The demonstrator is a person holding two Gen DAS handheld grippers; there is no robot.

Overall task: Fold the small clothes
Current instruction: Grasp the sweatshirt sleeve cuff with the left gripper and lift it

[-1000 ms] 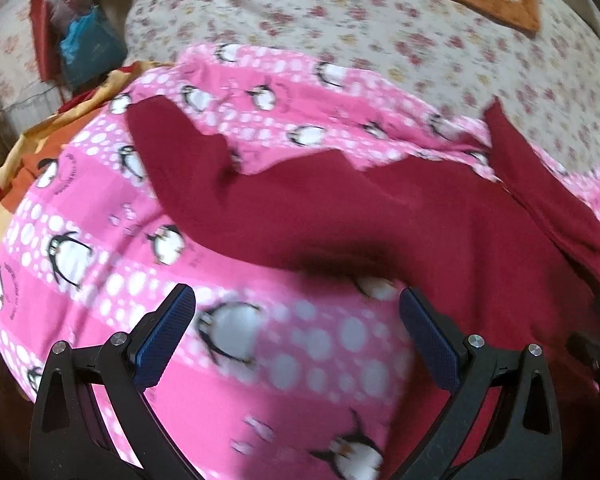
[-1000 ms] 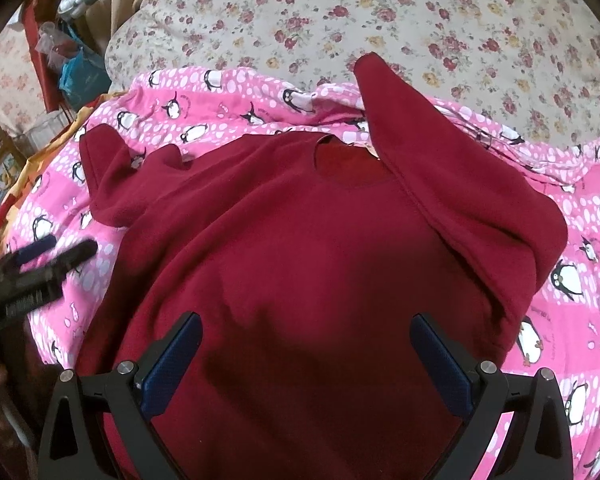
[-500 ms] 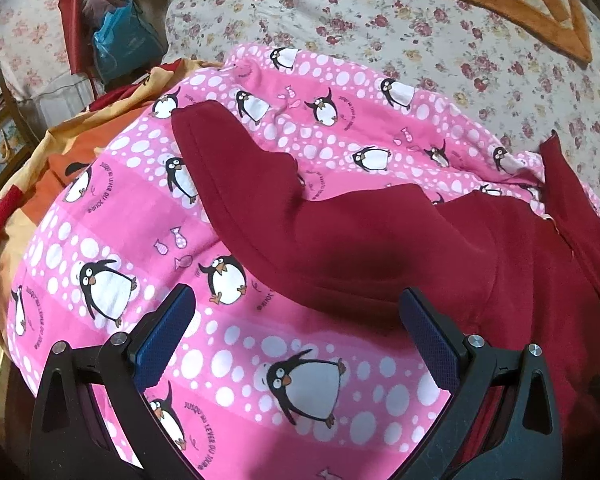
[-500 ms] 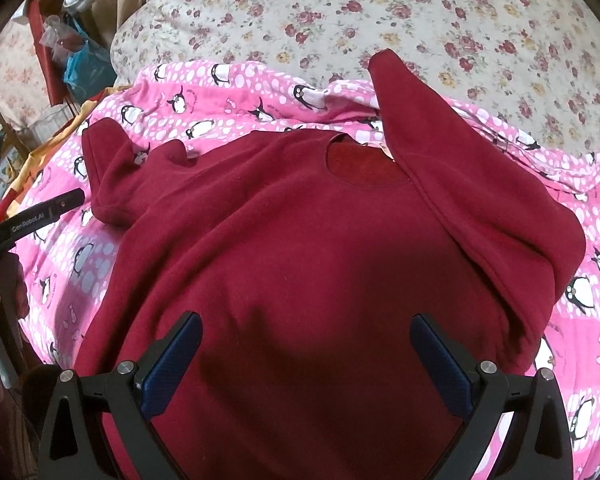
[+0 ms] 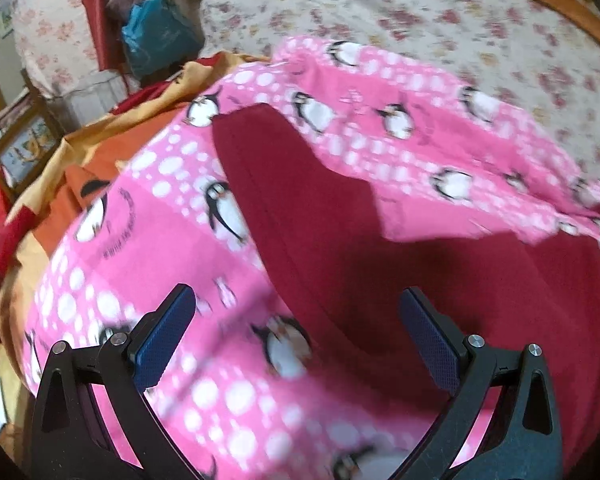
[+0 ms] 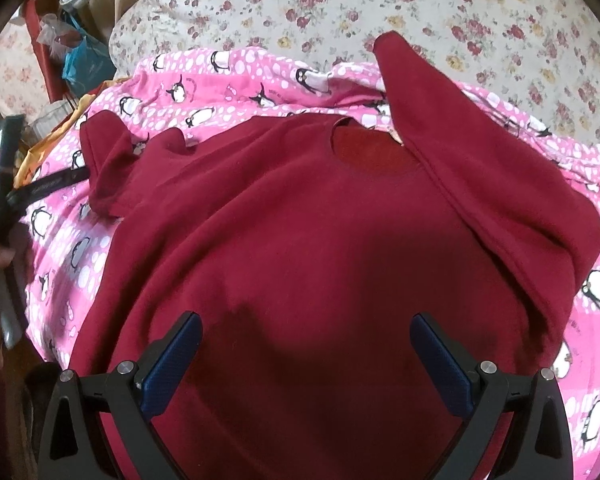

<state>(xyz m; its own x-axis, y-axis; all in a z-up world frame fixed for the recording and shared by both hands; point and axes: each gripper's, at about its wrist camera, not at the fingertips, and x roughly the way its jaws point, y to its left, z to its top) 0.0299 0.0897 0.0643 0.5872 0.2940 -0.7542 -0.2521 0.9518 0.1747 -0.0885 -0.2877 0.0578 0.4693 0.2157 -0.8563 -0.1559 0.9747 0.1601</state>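
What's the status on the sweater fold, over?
Left hand-held gripper open, over the left sleeve. Right hand-held gripper open above the red sweater, which lies flat on the penguin blanket. Nothing blocking.

Floral bedspread (image 6: 420,8), pink penguin blanket (image 5: 112,264), blue bag (image 5: 156,36)

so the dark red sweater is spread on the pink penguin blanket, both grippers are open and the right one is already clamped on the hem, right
Not quite. The right gripper is not clamped on anything: the right wrist view shows its jaws wide apart above the dark red sweater, holding nothing. The rest stands: the sweater lies spread on the pink penguin blanket, and the left gripper is open too.
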